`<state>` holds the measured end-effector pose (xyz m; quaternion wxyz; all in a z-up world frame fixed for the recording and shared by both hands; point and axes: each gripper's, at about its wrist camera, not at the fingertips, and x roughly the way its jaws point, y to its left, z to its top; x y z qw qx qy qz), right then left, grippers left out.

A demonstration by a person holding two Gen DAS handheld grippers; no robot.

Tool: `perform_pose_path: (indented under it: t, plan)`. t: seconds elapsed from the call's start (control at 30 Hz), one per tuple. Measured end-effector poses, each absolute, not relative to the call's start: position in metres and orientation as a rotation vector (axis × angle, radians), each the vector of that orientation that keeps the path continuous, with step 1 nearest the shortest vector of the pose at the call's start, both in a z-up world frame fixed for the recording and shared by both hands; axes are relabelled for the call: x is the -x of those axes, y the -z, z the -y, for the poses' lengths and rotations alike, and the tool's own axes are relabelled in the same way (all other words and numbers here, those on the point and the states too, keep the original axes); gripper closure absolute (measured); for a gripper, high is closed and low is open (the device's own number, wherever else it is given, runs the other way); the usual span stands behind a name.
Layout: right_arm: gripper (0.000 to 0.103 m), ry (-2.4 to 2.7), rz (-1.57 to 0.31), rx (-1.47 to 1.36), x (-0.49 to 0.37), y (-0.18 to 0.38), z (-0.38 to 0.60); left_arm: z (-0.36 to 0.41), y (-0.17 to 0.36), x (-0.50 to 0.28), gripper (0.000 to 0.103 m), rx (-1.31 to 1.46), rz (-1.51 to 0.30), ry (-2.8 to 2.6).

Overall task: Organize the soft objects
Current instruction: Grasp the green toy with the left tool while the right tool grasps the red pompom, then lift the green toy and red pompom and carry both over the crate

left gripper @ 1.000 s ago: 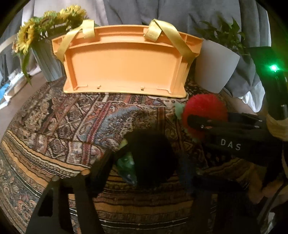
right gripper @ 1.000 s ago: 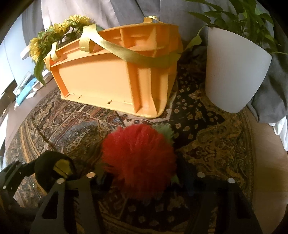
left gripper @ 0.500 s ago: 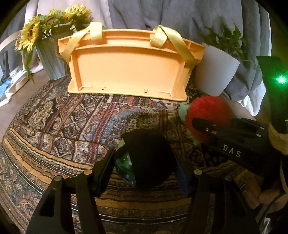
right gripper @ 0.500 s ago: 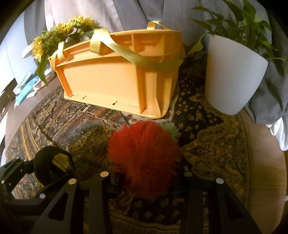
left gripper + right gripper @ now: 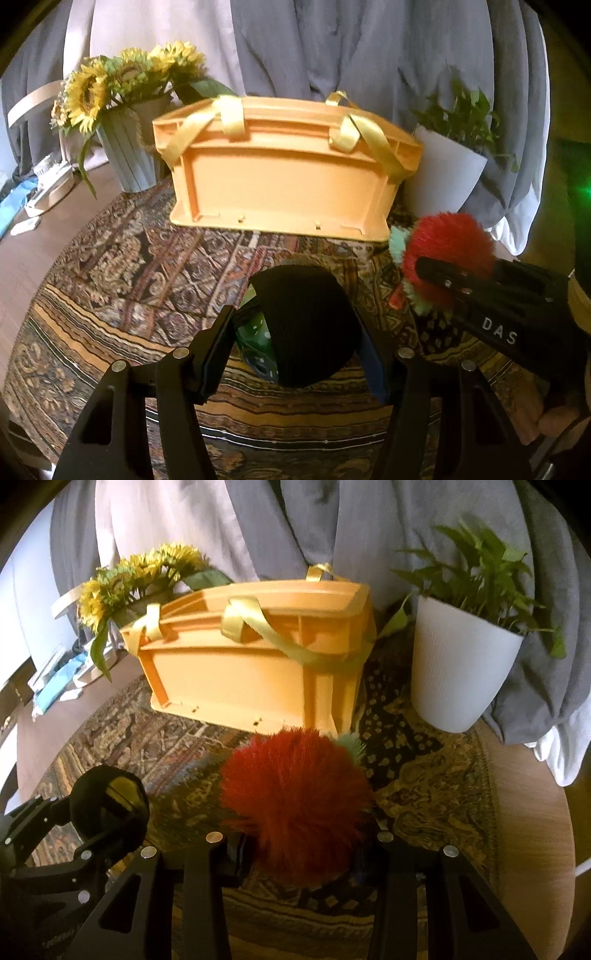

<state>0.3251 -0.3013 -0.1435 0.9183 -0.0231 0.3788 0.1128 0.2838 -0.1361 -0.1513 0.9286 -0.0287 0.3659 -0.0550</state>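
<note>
Over patterned rug [image 5: 110,295], left tool [image 5: 295,332] clamps black soft object [image 5: 306,325]; right tool [image 5: 299,842] clamps red pompom [image 5: 295,794].

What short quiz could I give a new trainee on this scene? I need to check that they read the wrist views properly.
1. True or false: the orange crate stands between the sunflowers and the white plant pot.
2. Which gripper holds the red fluffy toy? A) left B) right C) neither
3. Fill in: the left gripper is closed on a ____ soft object.

Key
1. True.
2. B: the right gripper clamps it.
3. Black; something green with pale dots shows beside it between the fingers.
</note>
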Motion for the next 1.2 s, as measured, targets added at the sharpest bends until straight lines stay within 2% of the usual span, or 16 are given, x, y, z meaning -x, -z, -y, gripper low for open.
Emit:
perform_pose_path:
  t: [1.2]
  plan:
    - [0.062,-0.051,-0.537,-0.059,-0.283,0.022,0.246,0.071,0.031,-0.286,0.041,-0.086,-0.494,0.279]
